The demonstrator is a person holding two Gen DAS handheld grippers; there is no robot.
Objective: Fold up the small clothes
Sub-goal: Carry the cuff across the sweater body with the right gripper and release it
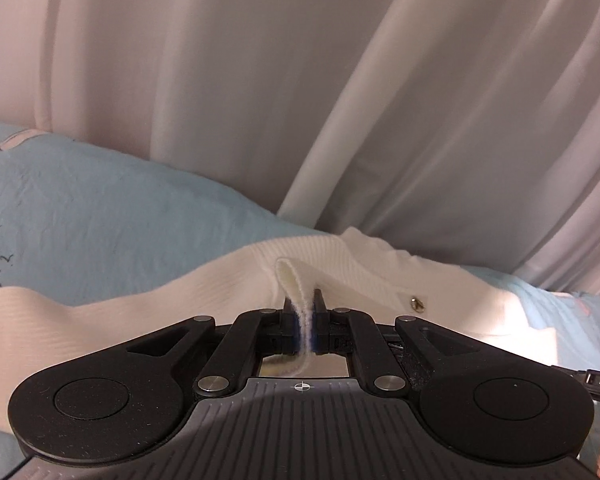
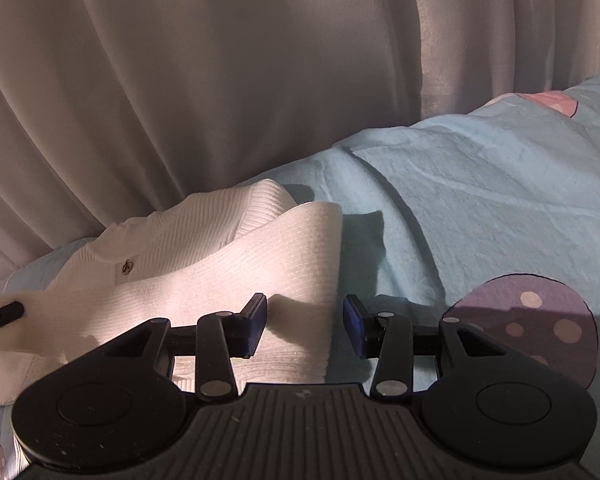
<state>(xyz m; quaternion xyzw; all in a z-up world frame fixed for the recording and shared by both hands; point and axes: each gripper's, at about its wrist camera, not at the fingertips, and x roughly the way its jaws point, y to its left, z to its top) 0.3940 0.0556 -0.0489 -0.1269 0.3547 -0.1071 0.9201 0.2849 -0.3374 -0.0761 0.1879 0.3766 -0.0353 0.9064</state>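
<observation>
A white ribbed knit garment [image 1: 204,292] with a small gold button [image 1: 417,303] lies on a light blue bedsheet [image 1: 100,216]. My left gripper [image 1: 304,312] is shut on a raised fold of the garment's edge. In the right wrist view the same garment [image 2: 228,264] lies partly folded over itself, its button [image 2: 127,267] at the left. My right gripper [image 2: 305,330] is open, its jaws on either side of the garment's right edge, with cloth between them. The left gripper's tip [image 2: 4,312] shows at the far left, pinching the garment.
Pale curtains [image 1: 340,80] hang close behind the bed. The sheet [image 2: 480,200] has a purple polka-dot print [image 2: 532,320] at the right and a pink print [image 2: 548,102] farther back. A raised ridge of bedding runs across the right side.
</observation>
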